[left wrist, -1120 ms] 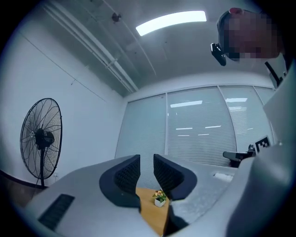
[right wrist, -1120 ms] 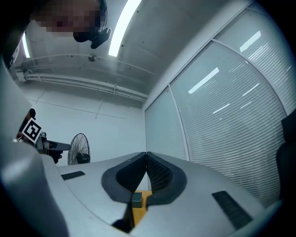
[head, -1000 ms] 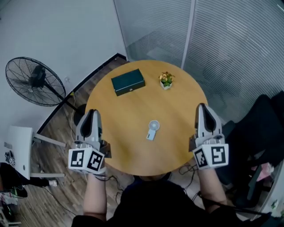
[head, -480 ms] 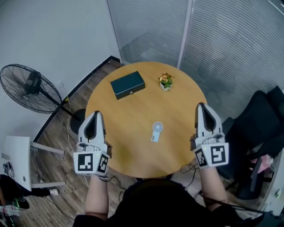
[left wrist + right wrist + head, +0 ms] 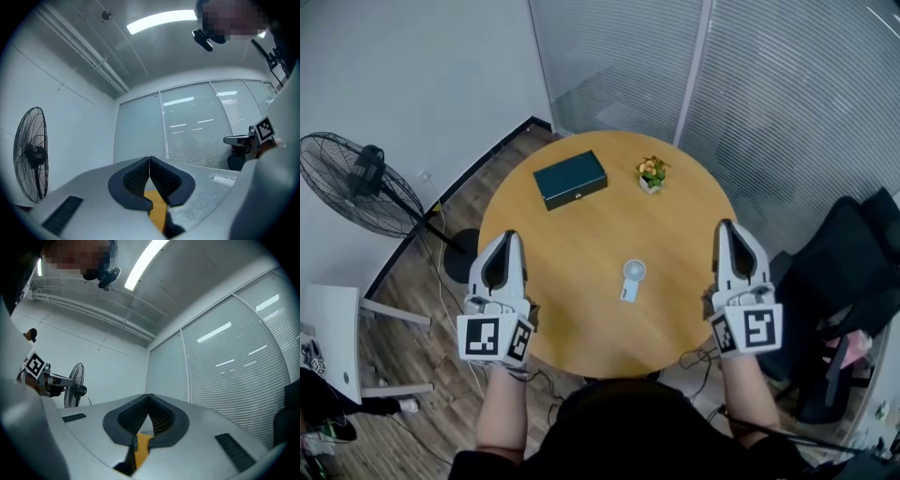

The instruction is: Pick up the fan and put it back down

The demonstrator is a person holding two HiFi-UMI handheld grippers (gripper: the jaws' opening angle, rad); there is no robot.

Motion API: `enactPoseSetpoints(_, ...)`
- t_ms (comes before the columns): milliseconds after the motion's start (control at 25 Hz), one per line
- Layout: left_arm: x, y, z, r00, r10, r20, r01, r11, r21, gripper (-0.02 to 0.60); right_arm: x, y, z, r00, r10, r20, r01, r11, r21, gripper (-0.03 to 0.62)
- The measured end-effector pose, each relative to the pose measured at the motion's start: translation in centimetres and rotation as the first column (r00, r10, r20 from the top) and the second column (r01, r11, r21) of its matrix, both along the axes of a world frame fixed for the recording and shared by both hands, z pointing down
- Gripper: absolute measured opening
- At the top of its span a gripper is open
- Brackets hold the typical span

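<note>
A small white hand-held fan (image 5: 630, 278) lies flat near the middle of the round wooden table (image 5: 581, 234). My left gripper (image 5: 508, 236) hovers over the table's left edge, well to the left of the fan, shut with nothing in it. My right gripper (image 5: 727, 228) hangs over the right edge, also shut and empty. In the left gripper view the left gripper (image 5: 149, 161) shows its pads pressed together. The right gripper (image 5: 148, 399) in its own view is likewise closed, with only a strip of table below.
A dark green box (image 5: 570, 179) and a small potted plant (image 5: 652, 172) sit at the table's far side. A black pedestal fan (image 5: 356, 185) stands on the floor to the left. Dark chairs (image 5: 848, 272) are at the right, glass partitions behind.
Both grippers have shifted a little; the left one has moved rightward, closer over the table's edge. The fan on the table lies where it was.
</note>
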State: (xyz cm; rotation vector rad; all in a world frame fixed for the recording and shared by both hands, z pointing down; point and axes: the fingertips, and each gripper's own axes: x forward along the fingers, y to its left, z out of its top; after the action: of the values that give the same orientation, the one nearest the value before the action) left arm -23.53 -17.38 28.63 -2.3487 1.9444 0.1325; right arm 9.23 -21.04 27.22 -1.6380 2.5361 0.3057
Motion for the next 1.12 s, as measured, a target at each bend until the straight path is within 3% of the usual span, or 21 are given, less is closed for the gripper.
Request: enactPoseSetpoints(1120,0.7,0.0,1.3,0.999,-0.037,-0.013,0.036,0.999,-0.028,0.008,0.3,-1.4,1.2,0.999,-0.037,0.021,0.037,0.999,-0.032,0.004)
